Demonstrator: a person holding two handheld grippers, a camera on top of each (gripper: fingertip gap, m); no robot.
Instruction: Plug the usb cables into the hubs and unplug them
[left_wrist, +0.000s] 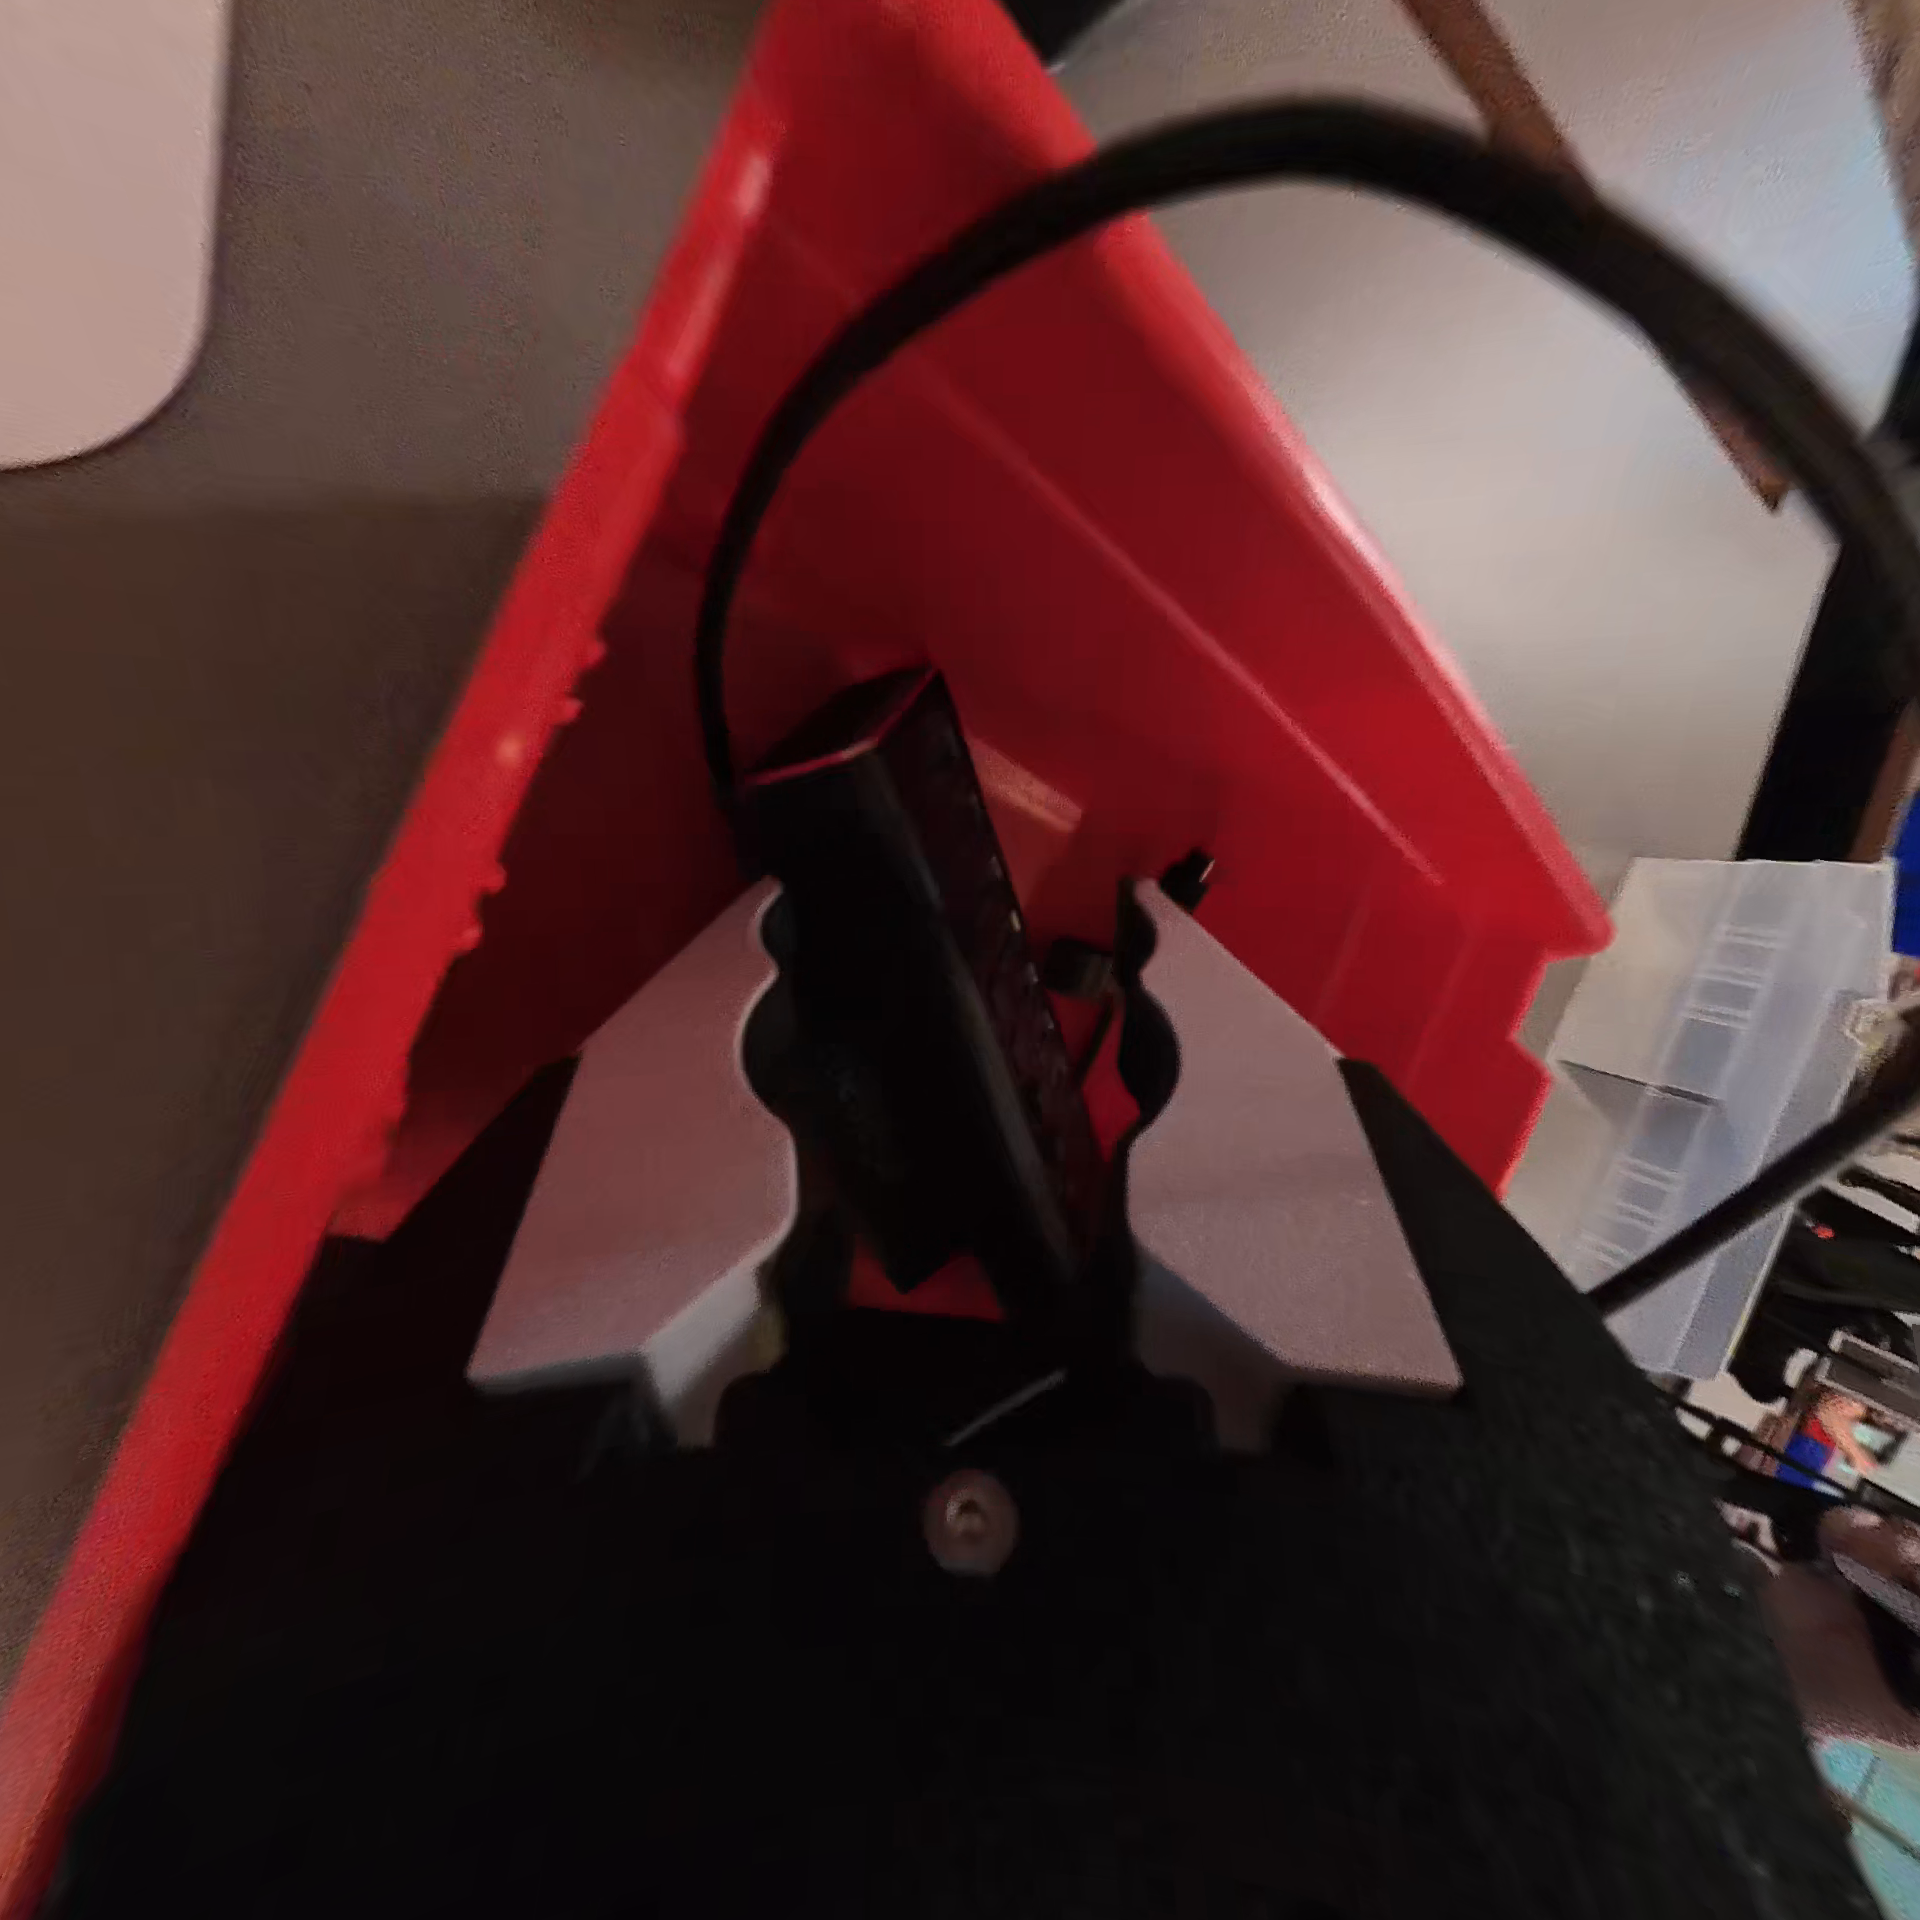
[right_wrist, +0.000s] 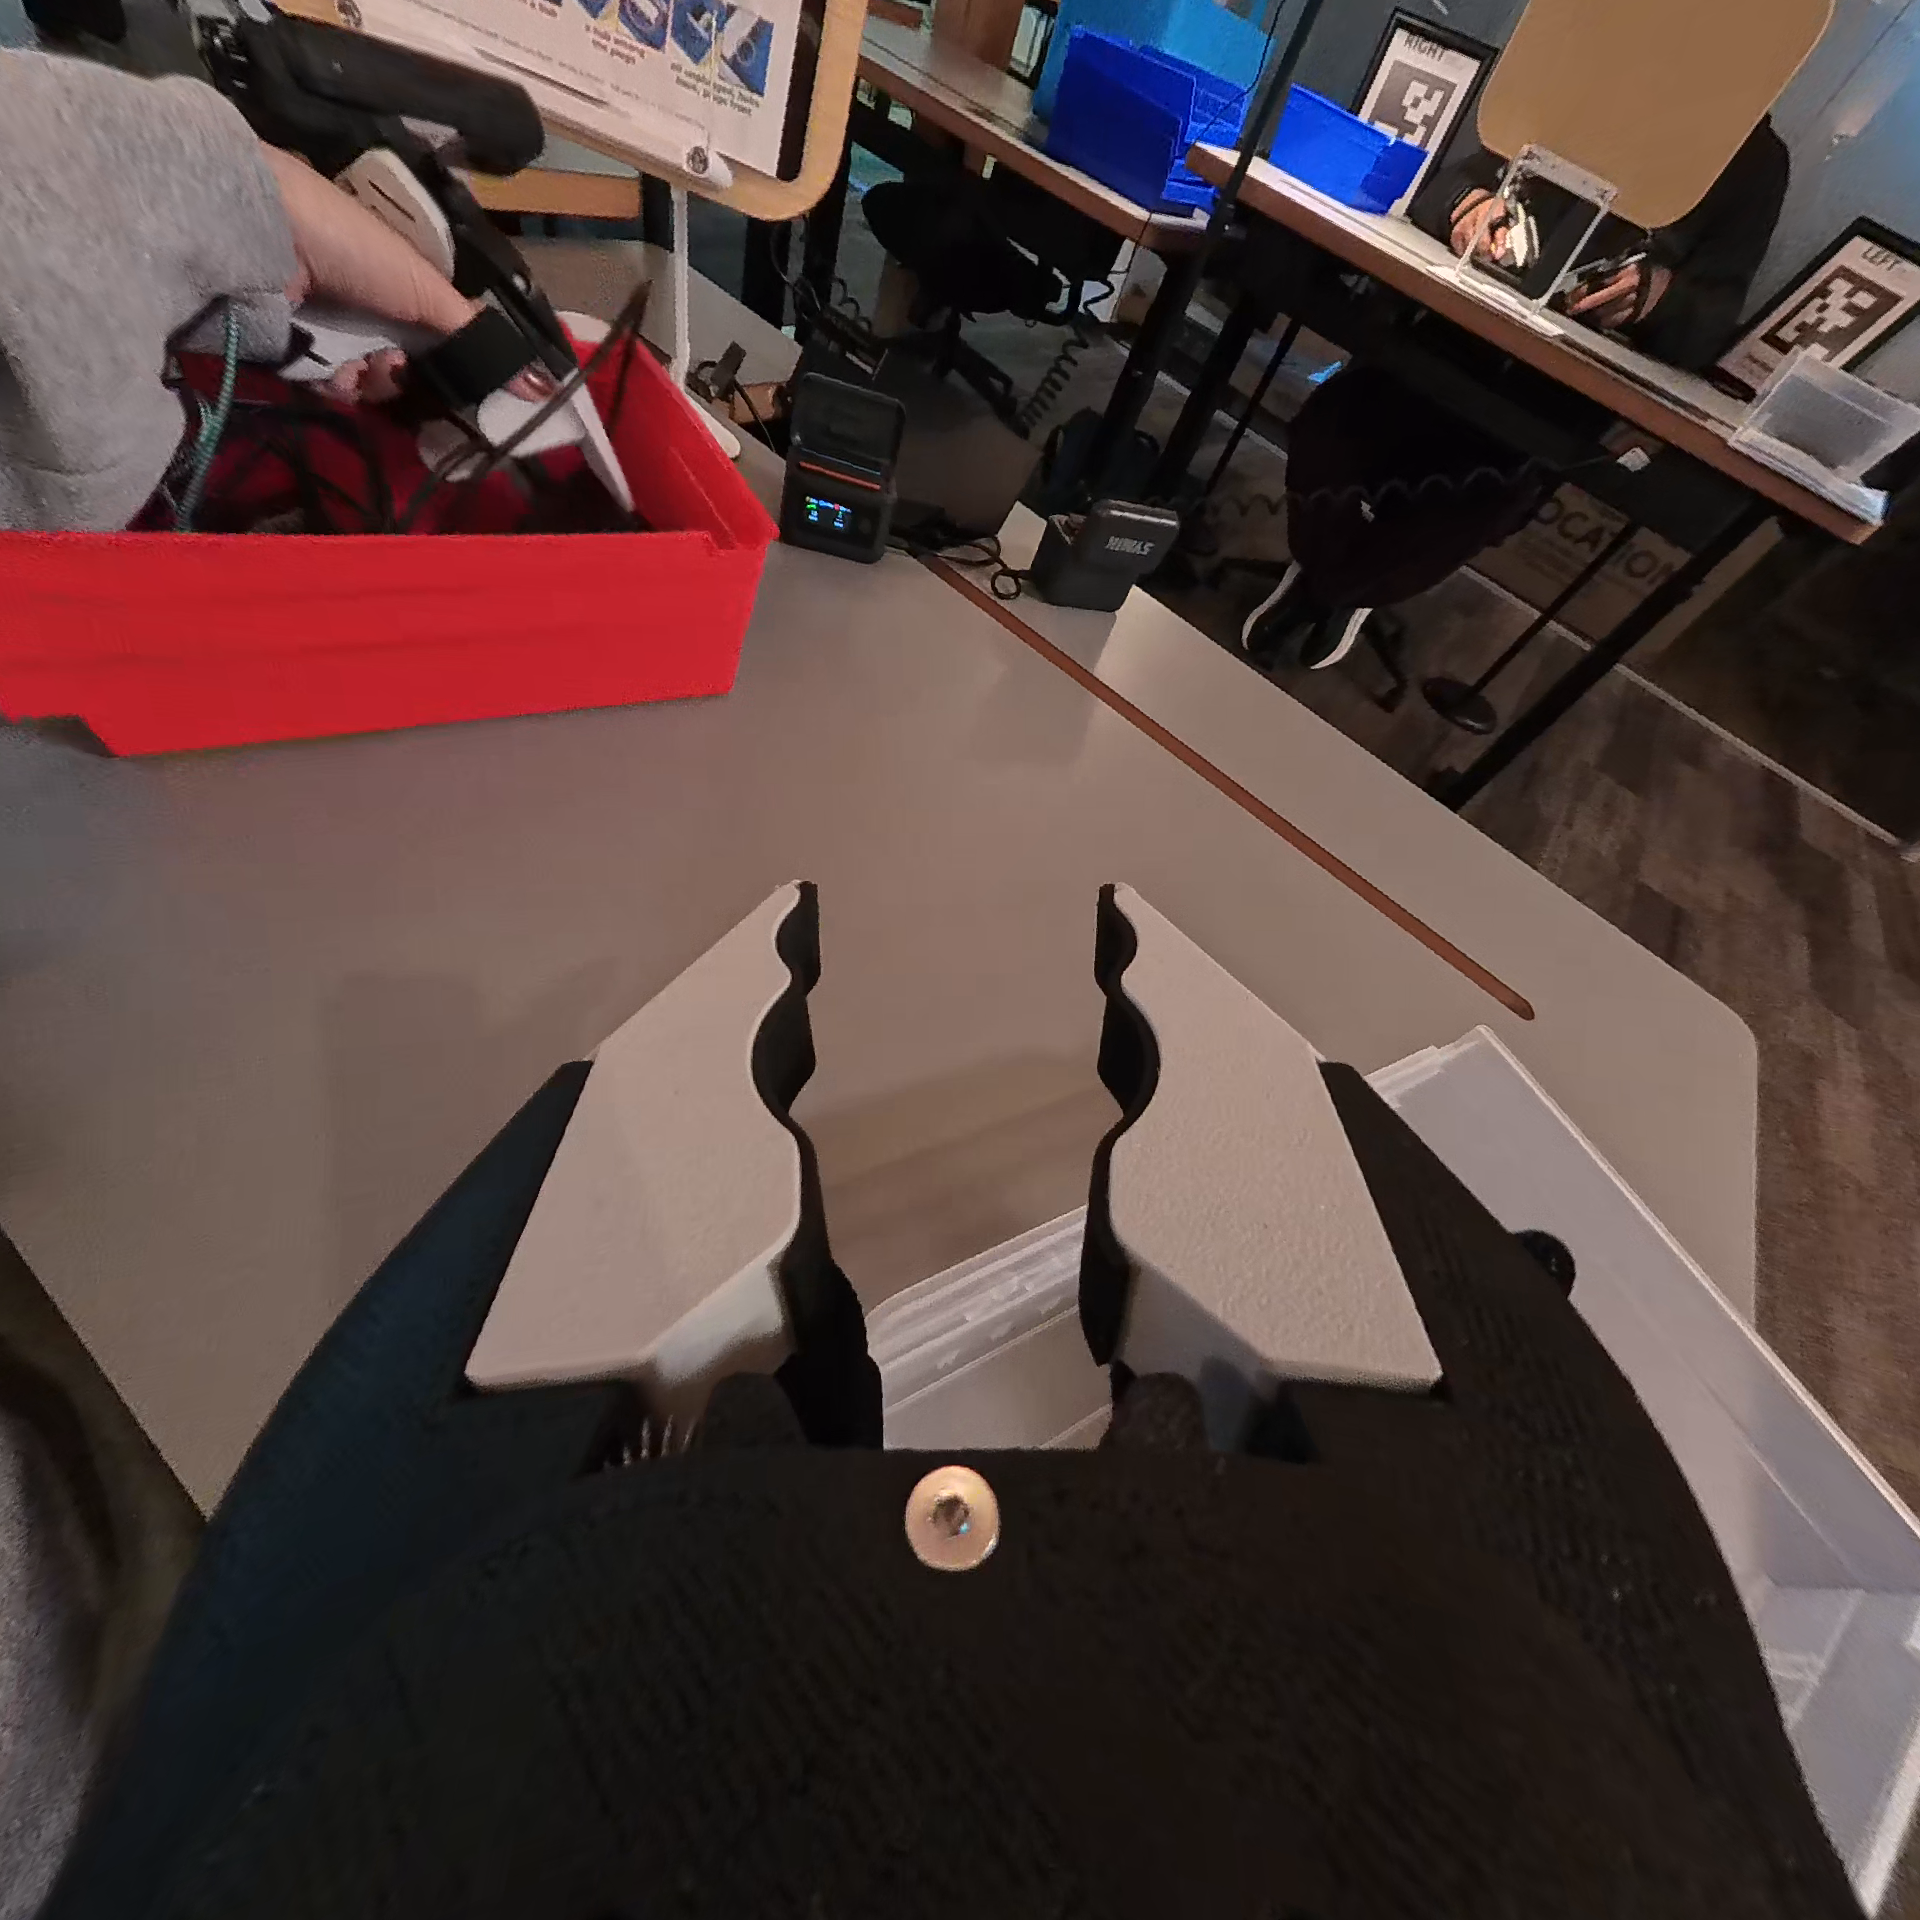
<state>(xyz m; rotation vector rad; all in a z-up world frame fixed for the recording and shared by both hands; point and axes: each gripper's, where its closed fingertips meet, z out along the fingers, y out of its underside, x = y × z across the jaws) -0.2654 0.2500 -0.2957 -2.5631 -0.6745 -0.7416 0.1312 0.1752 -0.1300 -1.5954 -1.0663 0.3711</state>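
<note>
The left gripper (left_wrist: 956, 904) is clamped on a slim black hub (left_wrist: 914, 997), a long bar with a row of small ports along one edge, tilted between the wavy black pads. From the hub's far end a thin black cable (left_wrist: 790, 416) loops up and over to the right in a wide arc. Right behind it sits the red bin (left_wrist: 1143, 520), smooth moulded plastic with ridged, stepped edges, filling most of the left wrist view; a frosted clear box (left_wrist: 1704, 1049) stands to the right, and the picture is blurred. Over on the right wrist view, the right gripper (right_wrist: 958, 902) hangs empty with its pale fingers (right_wrist: 686, 1122) spread apart above the plain grey table (right_wrist: 520, 883). Far left, the red bin (right_wrist: 416, 613) holds a tangle of dark cables (right_wrist: 312, 468), with a hand (right_wrist: 353, 270) and the left gripper (right_wrist: 561, 436) dipping into it. A clear plastic box (right_wrist: 1621, 1351) lies near right, under the gripper.
</note>
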